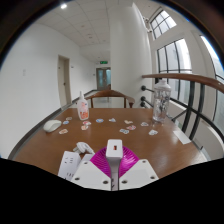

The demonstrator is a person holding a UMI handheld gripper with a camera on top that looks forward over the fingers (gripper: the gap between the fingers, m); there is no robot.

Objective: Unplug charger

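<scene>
My gripper (113,160) is low over the near edge of a round brown table (140,140). Its magenta pads (100,165) press from both sides on a small white block, the charger (113,148), which stands upright between the fingers. Just left of the fingers lies a white power strip (70,162) with a white cable (86,148) curling off it. The charger appears to be apart from the strip. Its prongs are hidden by the fingers.
On the table beyond are a pink-and-white cup (83,105), a clear glass jar (160,100), a white oval object (52,126) and several small scattered pieces (125,128). Wooden chairs (108,96) stand at the far side, with windows at the right.
</scene>
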